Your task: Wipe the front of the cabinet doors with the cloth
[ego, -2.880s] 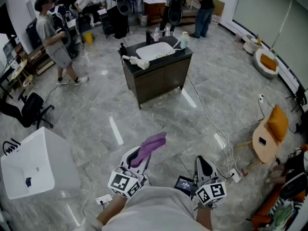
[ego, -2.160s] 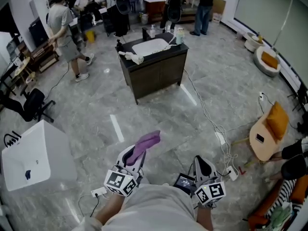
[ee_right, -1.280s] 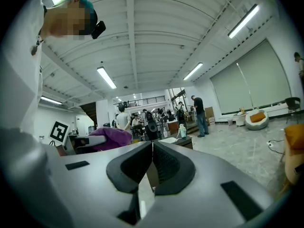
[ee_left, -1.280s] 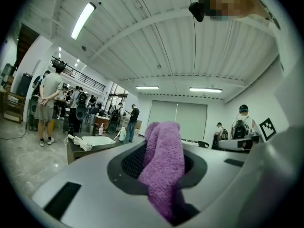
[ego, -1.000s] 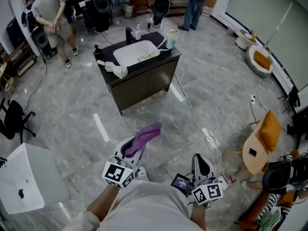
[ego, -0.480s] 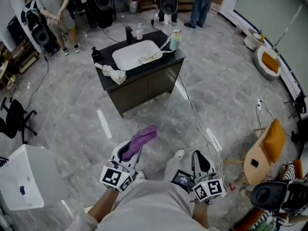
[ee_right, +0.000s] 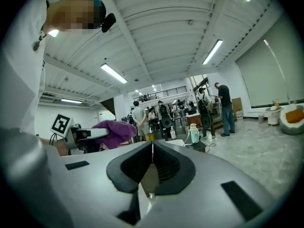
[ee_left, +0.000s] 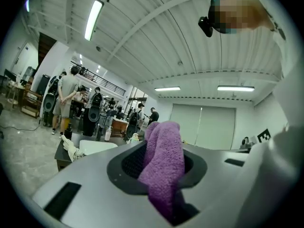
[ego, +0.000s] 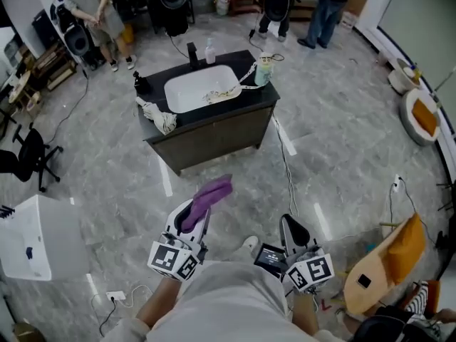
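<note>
Now, a fuzzy purple cloth [ee_left: 164, 170] sits clamped in the left gripper [ego: 194, 218], flopping past its tips. The right gripper [ee_right: 152, 161] is pinched closed on nothing. Only the head view shows the dark boxy cabinet [ego: 214, 137], well ahead; both grippers are held low, close to the body.

The right gripper [ee_right: 152, 150] fills the lower half, its two dark fingers [ee_right: 169, 168] pressed together with nothing between them. At left, the left gripper [ee_right: 100, 133], next to its square-marker cube, holds a purple cloth [ee_right: 115, 128]. Beyond, a pale bottle [ee_right: 194, 135] stands on a dark counter [ee_right: 205, 147]. Several people [ee_right: 139, 118] stand farther back under strip lights [ee_right: 113, 73].
</note>
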Available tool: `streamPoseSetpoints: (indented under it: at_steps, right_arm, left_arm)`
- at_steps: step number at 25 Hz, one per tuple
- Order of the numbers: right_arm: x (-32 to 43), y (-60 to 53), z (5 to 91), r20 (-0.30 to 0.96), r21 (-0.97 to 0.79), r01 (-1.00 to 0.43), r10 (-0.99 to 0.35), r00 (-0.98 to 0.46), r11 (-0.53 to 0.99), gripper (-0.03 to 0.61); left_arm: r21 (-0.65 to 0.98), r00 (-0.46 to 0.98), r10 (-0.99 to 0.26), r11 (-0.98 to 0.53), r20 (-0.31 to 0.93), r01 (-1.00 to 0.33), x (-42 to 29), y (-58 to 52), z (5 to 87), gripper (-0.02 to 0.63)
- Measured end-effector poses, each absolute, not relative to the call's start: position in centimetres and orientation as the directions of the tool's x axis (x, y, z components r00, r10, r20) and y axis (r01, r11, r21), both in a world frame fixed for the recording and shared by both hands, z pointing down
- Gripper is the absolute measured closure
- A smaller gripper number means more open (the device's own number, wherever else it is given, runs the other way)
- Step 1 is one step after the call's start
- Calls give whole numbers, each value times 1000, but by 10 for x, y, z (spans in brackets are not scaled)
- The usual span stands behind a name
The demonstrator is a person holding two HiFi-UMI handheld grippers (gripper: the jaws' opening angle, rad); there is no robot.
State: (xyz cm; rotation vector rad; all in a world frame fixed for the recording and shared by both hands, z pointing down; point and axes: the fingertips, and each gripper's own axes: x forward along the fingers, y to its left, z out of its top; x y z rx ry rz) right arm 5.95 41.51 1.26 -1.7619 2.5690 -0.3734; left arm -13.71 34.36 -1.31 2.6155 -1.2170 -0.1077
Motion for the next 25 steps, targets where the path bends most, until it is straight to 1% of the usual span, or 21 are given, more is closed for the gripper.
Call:
streamPoseSetpoints:
  at_steps: [3, 5, 8, 12, 19, 22, 25]
  right_arm:
    - [98, 391, 20, 145, -201, -909, -907, -397, 366, 551]
    - [114, 379, 25, 141, -224, -903, -905, -402, 366, 551]
    - [128, 360, 30, 142, -245, -897, -901, -409, 369, 551]
    - [139, 329, 39, 173, -242, -897, -893, -416, 371, 551]
    - [162, 274, 36, 220, -216, -925, -907, -358, 313, 551]
    - [172, 234, 35, 241, -185, -941, -915, -323, 283, 551]
    - [171, 193, 30, 240, -138, -947, -918, -315, 289, 551]
  left_arm:
    - [256, 605, -795, -579, 30, -774, -109, 335, -19, 520]
    - [242, 583, -810, -556, 57, -795, -100, 328, -16, 520]
    - [243, 566, -818, -532, 100, -811, -92, 312, -4, 520]
    - [255, 569, -815, -530, 111, -809, -78, 281, 6, 520]
    - [309, 619, -778, -566, 106, -765, -46, 204, 26, 520]
    - [294, 640, -765, -597, 74, -747, -42, 160, 18, 520]
    - [272, 664, -745, -628, 59, -729, -48, 117, 12, 520]
